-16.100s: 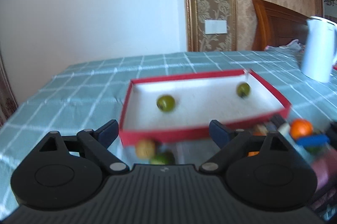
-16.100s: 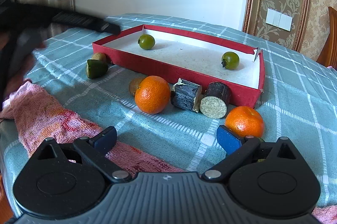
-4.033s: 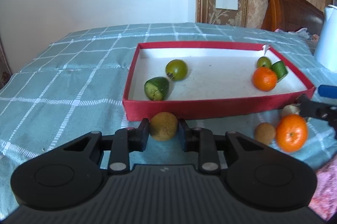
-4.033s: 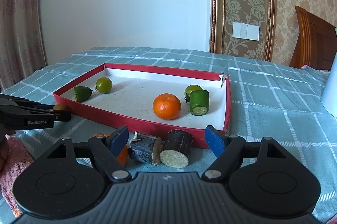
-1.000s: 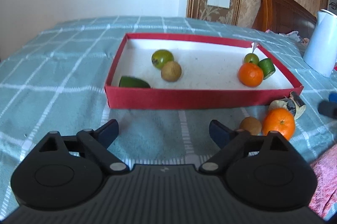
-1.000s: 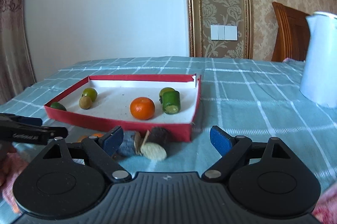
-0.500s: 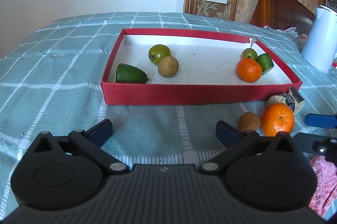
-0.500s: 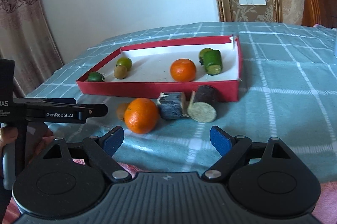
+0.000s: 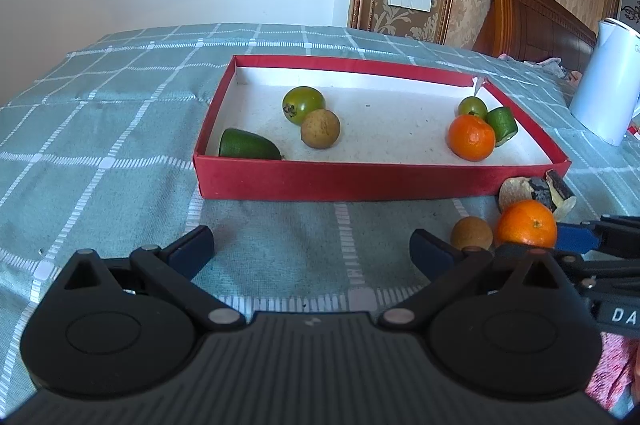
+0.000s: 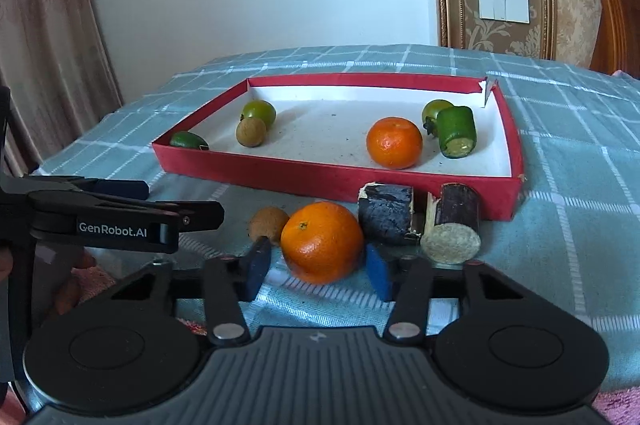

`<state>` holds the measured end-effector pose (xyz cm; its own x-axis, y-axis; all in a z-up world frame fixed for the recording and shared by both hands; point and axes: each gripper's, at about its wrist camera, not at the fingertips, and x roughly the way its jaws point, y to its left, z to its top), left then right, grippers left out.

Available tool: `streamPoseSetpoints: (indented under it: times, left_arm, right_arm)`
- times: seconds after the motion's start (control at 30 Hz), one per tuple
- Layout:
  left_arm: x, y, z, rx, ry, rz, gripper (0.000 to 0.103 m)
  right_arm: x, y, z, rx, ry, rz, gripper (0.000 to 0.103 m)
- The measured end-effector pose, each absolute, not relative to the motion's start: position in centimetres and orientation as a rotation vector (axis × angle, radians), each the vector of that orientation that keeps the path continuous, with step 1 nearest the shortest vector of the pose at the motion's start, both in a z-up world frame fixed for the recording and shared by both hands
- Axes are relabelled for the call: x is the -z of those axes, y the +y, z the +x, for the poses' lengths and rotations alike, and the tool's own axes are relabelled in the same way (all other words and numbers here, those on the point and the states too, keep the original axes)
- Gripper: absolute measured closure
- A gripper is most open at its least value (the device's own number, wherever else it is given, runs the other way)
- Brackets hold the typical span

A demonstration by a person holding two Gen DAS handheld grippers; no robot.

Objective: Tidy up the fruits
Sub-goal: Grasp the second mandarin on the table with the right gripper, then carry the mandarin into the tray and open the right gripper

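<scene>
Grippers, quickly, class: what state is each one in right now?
Left gripper: open, holding nothing.
Right gripper: fingers either side of the orange; grip cannot be told.

Your left hand-held gripper (image 9: 312, 249) is matte black plastic: a ribbed central housing, two round discs, angled linkage arms with silver pivot screws, and dark blue pads on the fingers (image 9: 430, 251). Your right hand-held gripper (image 10: 318, 271) matches it, with brighter blue pads. White "GenRobot.AI" lettering marks the left one's side.
</scene>
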<state>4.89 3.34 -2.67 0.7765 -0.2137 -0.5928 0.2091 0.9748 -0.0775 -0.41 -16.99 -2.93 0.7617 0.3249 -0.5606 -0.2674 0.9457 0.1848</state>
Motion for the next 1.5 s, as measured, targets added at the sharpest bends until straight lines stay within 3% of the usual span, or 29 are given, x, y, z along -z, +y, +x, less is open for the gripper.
streamPoseSetpoints:
  times: [0.5,1.5]
  left_arm:
    - [2.7,3.4,4.9,0.231,0.641,-0.013,0.0]
    - [2.6,3.5,4.9,0.234,0.64,-0.022,0.0]
  right_arm:
    - [-0.8,-17.8,-1.8,-0.298,0.464,0.049,0.061]
    - [0.5,-11.6,12.3,-0.224,0.586,-0.089,0.061]
